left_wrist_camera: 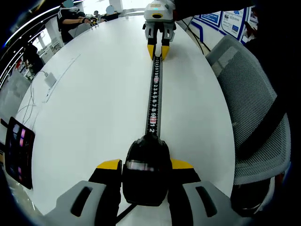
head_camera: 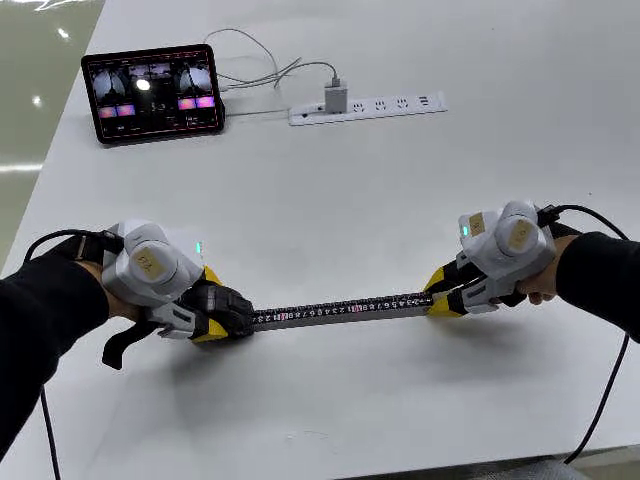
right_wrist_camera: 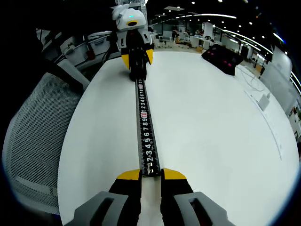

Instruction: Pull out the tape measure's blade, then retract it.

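The white table takes up most of the head view. A mesh chair stands at its near edge. Far back on the table lie a tablet and a power strip, both well apart from the work.

The tape measure lies near the front edge, its blade drawn out flat on the table with the numbers up. The blade's long axis runs across the person, left to right, rising slightly toward the right in the head view. So the pull-out looks done, and retracting is the step left.

The left gripper is clamped on the black case, one yellow tip against each side. From the case mouth the blade runs straight ahead along the jaws. The right gripper is pinched on the blade's free end. In its own view the low numbers sit right at the tips, with the jaws drawn in to the strip's width.

The two grippers face each other head-on along the blade. Each shows at the far end in the other's view: the right gripper from the left one's camera, the left gripper from the right one's.

The case lies dead ahead of the right fingers, on the line of the blade itself. Retracting therefore likely means bringing the right gripper straight toward the left one along that line, while the left holds the case in place. Drifting off the axis could kink or twist the strip. Letting go early would probably let it snap back.
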Motion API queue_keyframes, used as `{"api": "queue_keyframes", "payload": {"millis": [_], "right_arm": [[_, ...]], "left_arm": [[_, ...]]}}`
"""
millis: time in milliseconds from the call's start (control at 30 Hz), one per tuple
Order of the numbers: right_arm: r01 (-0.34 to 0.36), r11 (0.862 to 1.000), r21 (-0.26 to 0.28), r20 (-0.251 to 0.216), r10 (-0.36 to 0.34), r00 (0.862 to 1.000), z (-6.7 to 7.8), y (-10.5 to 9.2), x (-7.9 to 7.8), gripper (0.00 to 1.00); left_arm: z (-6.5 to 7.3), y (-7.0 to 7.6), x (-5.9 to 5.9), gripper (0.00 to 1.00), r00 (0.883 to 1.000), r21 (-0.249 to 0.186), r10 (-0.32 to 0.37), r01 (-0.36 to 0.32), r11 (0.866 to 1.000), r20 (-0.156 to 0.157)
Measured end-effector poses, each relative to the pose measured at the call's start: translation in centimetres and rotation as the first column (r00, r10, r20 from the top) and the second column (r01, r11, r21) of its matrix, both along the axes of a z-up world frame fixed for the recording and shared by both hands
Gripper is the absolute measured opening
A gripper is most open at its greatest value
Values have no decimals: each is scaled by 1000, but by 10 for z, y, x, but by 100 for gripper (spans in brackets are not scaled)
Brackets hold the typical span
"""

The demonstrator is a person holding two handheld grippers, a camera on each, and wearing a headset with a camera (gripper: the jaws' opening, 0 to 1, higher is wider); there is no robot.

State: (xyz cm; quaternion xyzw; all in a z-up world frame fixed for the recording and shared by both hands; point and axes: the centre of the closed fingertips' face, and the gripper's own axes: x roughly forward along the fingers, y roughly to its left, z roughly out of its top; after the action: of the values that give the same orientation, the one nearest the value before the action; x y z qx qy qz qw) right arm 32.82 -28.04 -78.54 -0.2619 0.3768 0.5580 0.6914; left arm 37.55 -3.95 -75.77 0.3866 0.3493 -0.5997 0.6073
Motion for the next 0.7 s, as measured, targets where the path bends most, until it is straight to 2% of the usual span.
{"api": "queue_keyframes", "payload": {"millis": [133, 233, 333, 500, 567, 633, 700], "right_arm": [[-5, 1000, -11, 10, 5, 1000, 0, 0, 0, 12], [-8, 1000, -20, 17, 8, 1000, -1, -1, 1, 12], [-7, 999, -32, 27, 8, 1000, -1, -4, 2, 14], [12, 1000, -23, 25, -12, 1000, 2, -6, 3, 19], [22, 1000, -22, 21, -21, 1000, 3, -6, 2, 21], [36, 999, -17, 12, -35, 999, 5, -6, 2, 23], [36, 999, -17, 19, -35, 999, 7, -6, 1, 24]], "left_arm": [[0, 0, 0, 33, 1000, -1, 4, -4, 1000, -8], [1, 0, 3, 37, 1000, -3, 6, -6, 1000, 11], [1, 1, 5, 37, 1000, -5, 21, -21, 1000, 1], [7, 2, 5, 39, 999, -21, 43, -44, 999, -13], [9, 0, 4, 43, 998, -36, 53, -54, 998, -25], [13, -4, -1, 55, 995, -63, 68, -73, 995, -67], [13, -3, 0, 58, 995, -55, 79, -82, 995, -60]]}}
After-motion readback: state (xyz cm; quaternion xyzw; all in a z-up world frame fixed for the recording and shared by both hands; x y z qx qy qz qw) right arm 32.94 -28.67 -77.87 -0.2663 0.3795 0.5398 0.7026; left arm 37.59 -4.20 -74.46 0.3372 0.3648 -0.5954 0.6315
